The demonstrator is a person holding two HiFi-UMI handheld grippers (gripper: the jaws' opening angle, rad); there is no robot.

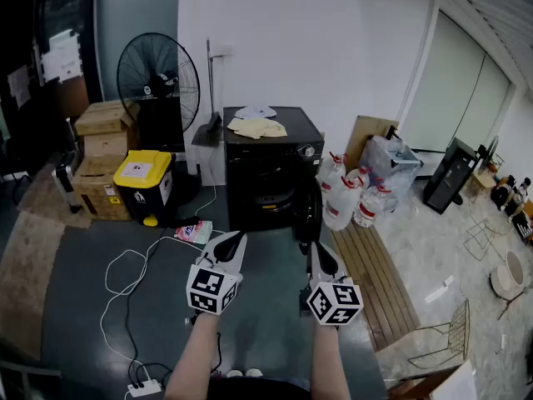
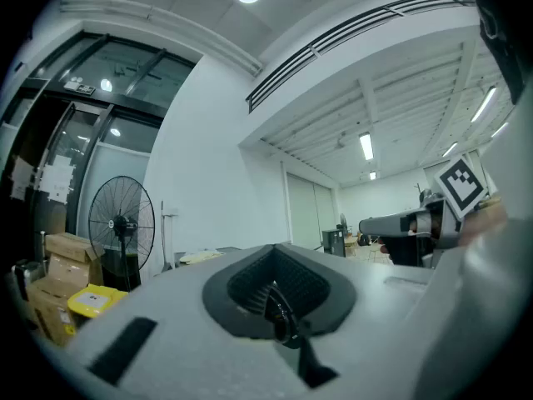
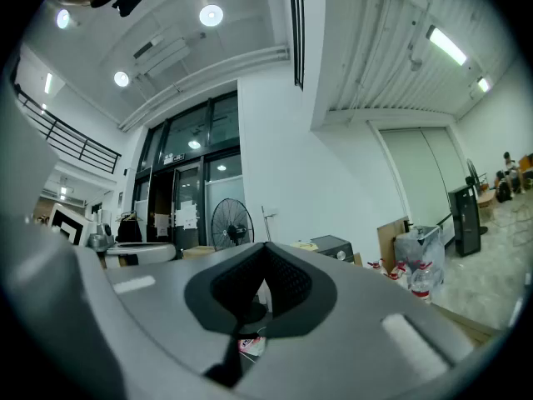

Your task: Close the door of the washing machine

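The black washing machine [image 1: 266, 169] stands against the white wall, straight ahead of me. Its round door [image 1: 309, 211] hangs open, swung out to the right of the drum opening [image 1: 273, 197]. My left gripper [image 1: 236, 240] is held level above the floor, short of the machine's lower left corner, with its jaws together and nothing in them. My right gripper [image 1: 317, 250] is level too, just in front of and below the open door, shut and empty. In the right gripper view the machine [image 3: 333, 247] shows past the shut jaws [image 3: 265, 255]. The left gripper view shows its shut jaws [image 2: 277, 261].
Pale cloths [image 1: 258, 125] lie on the machine's top. Large water bottles [image 1: 350, 198] crowd its right side, beside a wooden board [image 1: 379, 282]. On the left are a standing fan [image 1: 158, 73], a yellow-lidded bin [image 1: 143, 177] and cardboard boxes [image 1: 104, 140]. A white cable [image 1: 125, 282] loops across the floor.
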